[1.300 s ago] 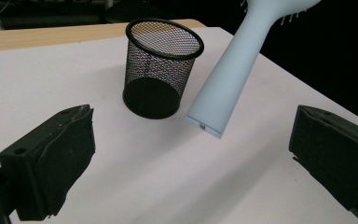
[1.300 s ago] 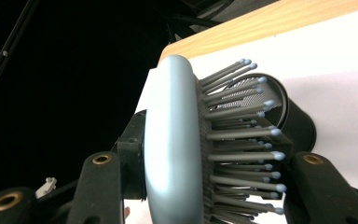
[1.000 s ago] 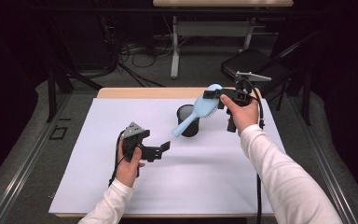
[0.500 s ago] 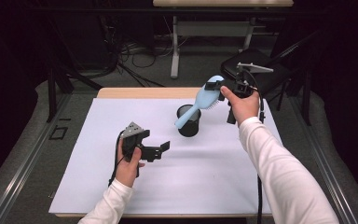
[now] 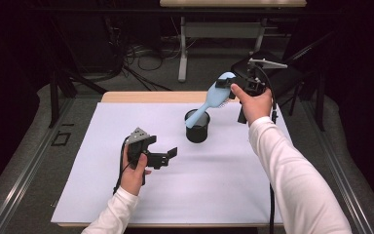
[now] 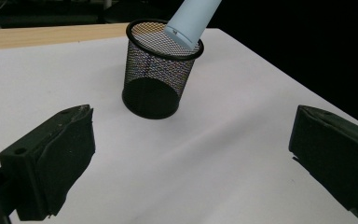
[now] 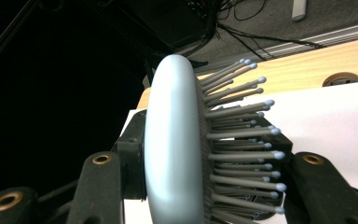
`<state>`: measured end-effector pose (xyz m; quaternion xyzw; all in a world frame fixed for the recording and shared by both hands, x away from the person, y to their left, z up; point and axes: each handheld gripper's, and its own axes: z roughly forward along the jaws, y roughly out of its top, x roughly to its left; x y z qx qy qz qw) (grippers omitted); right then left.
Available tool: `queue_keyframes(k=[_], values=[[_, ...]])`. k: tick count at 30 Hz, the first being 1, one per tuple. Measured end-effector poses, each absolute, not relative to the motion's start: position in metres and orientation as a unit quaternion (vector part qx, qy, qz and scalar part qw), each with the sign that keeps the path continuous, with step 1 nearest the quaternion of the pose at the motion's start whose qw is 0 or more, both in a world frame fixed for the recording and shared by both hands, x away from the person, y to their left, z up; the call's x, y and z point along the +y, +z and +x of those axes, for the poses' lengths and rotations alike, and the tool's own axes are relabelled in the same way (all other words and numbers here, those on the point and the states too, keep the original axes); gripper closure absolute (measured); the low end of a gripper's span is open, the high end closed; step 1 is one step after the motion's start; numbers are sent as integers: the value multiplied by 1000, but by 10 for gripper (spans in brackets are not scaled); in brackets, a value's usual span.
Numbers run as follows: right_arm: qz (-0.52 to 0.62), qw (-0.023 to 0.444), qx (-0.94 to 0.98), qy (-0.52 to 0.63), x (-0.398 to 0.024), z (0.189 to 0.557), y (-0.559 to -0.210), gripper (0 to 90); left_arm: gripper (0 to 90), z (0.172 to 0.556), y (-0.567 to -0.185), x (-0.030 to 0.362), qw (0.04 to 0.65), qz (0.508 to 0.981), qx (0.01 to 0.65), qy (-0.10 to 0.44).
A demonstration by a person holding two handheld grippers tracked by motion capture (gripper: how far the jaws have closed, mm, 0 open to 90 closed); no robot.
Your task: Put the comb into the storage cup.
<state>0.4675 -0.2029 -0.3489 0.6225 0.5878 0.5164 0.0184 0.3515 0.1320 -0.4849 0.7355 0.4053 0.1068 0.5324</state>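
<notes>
So on my feed the left gripper [image 5: 164, 157] is parked low over the white sheet [image 5: 102, 146] that covers the table, held in the left hand [image 5: 134, 170], jaws spread wide with nothing between them. In the left gripper view those two black jaws frame the black mesh cup [image 6: 161, 70], which stands upright on the sheet a bit ahead of them, not touching. Moving right in the high view, the cup [image 5: 197, 126] sits around the middle of the sheet, and the light blue hairbrush [image 5: 209, 100] slants up out of it toward the right, handle end just inside the rim, head up in the air. The left gripper view shows that handle tip [image 6: 186, 23] at the cup's mouth; can't tell if it touches the mesh. Over at the far right, the right gripper [image 5: 229, 87] is clamped on the brush head, raised above the table's back edge. In the right gripper view the brush head [image 7: 172, 149] is pinched edge-on between the jaws, bristles sticking out to the right.
</notes>
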Motion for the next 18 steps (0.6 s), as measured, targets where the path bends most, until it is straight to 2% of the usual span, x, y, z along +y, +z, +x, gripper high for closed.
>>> queue_keyframes(k=[18], values=[[627,55,581,515,-206,471,-341,483,5,352,-486,131,531,738,404,106]])
